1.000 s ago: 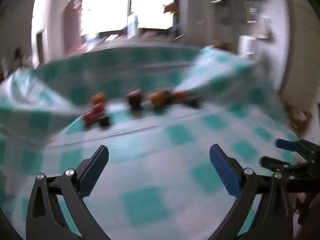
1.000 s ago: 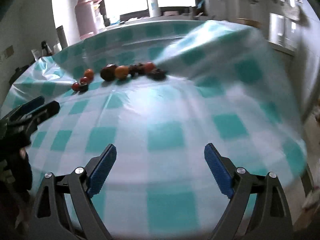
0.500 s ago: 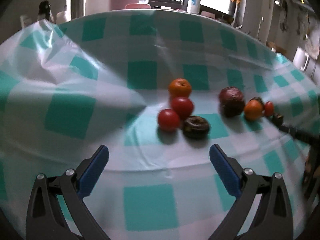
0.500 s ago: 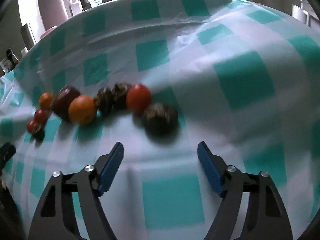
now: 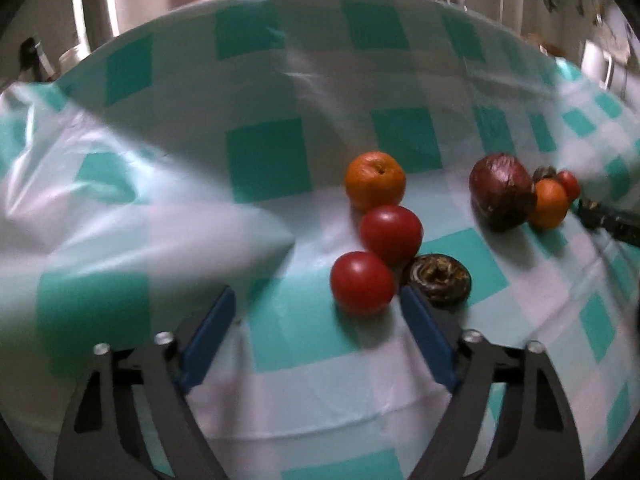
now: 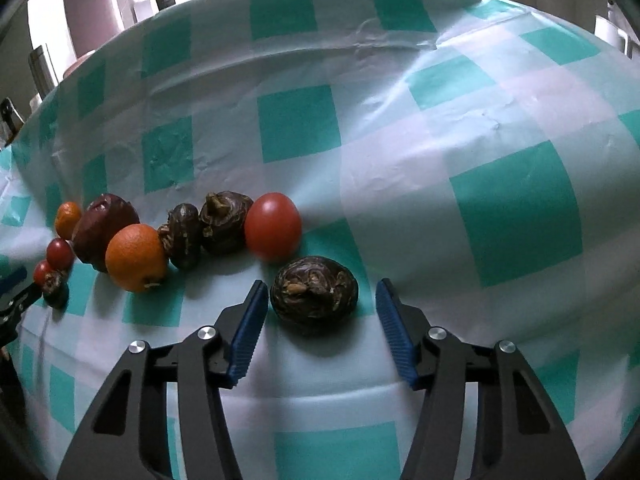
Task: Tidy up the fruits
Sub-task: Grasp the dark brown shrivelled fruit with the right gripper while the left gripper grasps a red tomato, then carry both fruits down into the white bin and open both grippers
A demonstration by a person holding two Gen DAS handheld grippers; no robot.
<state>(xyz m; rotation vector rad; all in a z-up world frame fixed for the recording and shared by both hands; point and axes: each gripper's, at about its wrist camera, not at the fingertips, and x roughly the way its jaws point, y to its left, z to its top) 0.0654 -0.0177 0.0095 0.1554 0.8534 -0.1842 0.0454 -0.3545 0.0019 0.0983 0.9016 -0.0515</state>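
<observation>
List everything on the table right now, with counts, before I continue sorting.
tomatoes: three, red; two together beside one orange, one among the water chestnuts
oranges: two, orange; one each side of the dark red fruit
dark red fruit: one, mid-row
water chestnuts: four, dark brown; two touching mid-row, one at each end
tablecloth: one, teal-and-white check, wrinkled
pink bottle: one, behind the table
left hand-held gripper: black, blue pads, open, just been closing, tomato at its tips
right hand-held gripper: open, just been closing, astride a water chestnut, untouched
</observation>
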